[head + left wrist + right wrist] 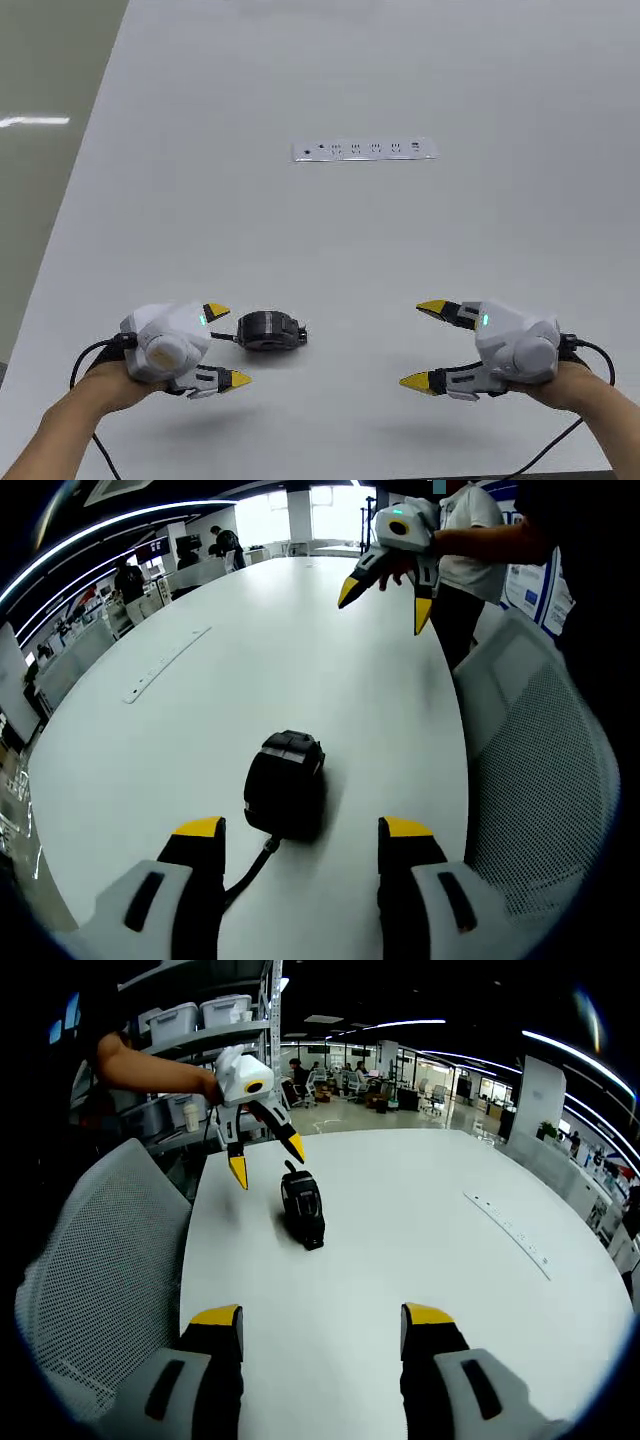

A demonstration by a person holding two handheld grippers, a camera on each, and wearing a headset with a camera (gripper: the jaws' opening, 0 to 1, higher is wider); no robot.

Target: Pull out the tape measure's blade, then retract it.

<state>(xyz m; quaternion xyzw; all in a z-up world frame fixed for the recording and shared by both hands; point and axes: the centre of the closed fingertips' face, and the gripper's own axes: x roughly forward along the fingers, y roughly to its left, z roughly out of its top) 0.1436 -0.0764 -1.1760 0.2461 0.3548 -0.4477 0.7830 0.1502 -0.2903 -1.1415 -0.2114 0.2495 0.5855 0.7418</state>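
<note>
A black tape measure [270, 330] lies on the white table [330, 230], blade fully inside. My left gripper [223, 345] stands open just left of it, the yellow tips apart from the case. In the left gripper view the tape measure [286, 783] sits just ahead of the open left gripper [300, 828], a short cord trailing toward it. My right gripper [425, 345] is open well to the right, holding nothing. The right gripper view has the right gripper [322, 1317] open, with the tape measure [302, 1210] and the left gripper [265, 1158] farther off.
A white power strip [364, 150] lies flat on the table farther back. A mesh chair [540, 770] stands by the near table edge. Office shelves and people are in the background.
</note>
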